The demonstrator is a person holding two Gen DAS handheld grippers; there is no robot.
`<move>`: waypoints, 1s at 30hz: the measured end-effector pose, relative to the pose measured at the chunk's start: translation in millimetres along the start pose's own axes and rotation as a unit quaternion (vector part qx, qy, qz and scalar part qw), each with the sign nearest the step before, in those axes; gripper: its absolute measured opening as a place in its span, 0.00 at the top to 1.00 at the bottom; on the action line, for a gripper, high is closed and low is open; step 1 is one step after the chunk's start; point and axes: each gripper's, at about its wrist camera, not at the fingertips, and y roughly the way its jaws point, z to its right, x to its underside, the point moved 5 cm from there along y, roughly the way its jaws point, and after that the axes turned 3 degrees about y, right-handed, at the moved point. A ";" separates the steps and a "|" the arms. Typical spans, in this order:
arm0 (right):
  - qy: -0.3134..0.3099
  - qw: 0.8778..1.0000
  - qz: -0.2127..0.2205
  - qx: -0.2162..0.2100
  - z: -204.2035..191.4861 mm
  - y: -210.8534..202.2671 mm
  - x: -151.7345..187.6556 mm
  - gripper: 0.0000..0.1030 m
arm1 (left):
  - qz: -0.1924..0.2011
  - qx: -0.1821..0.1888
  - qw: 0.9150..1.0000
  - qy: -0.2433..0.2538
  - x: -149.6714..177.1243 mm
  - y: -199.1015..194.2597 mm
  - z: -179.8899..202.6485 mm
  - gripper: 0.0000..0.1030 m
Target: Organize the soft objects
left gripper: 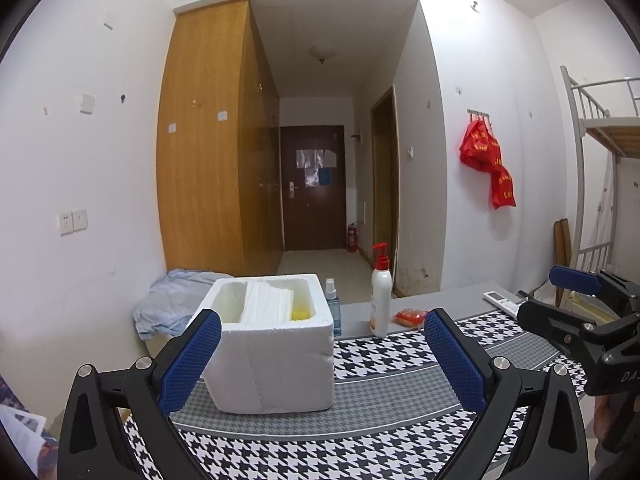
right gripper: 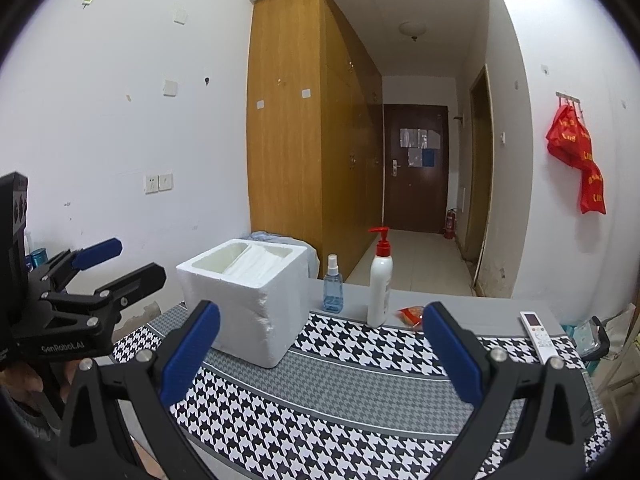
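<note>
A white foam box [left gripper: 276, 364] stands on the houndstooth cloth [left gripper: 380, 360]. Folded white soft material [left gripper: 268, 302] and something yellow [left gripper: 300, 315] lie inside it. It also shows in the right wrist view [right gripper: 248, 300]. My left gripper [left gripper: 324, 356] is open and empty just in front of the box. My right gripper [right gripper: 320, 352] is open and empty, to the right of the box. Each gripper shows at the edge of the other's view, the right one [left gripper: 568, 292] and the left one [right gripper: 116, 260].
Behind the box stand a blue spray bottle [right gripper: 333, 284] and a white pump bottle [right gripper: 380, 280]. A small red packet [right gripper: 412, 314] and a white remote [right gripper: 538, 336] lie to the right. A pale blue cloth [left gripper: 168, 304] is heaped behind the table's left end.
</note>
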 end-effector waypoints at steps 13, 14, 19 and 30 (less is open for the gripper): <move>0.005 1.000 0.002 0.007 -3.3 -4.5 23.4 0.01 | 0.015 -0.007 1.000 -0.006 22.0 -11.9 0.4 0.01; 0.006 1.000 0.002 0.008 -3.0 -4.8 25.7 0.01 | 0.014 -0.006 1.000 -0.009 23.0 -11.6 0.6 0.01; 0.005 1.000 -0.003 0.014 -3.0 -3.6 35.8 0.01 | 0.008 -0.011 1.000 -0.011 33.6 -11.2 0.0 0.01; 0.008 1.000 -0.011 0.017 -4.0 -2.5 48.3 0.01 | 0.002 -0.023 1.000 -0.002 48.1 -13.9 3.6 0.01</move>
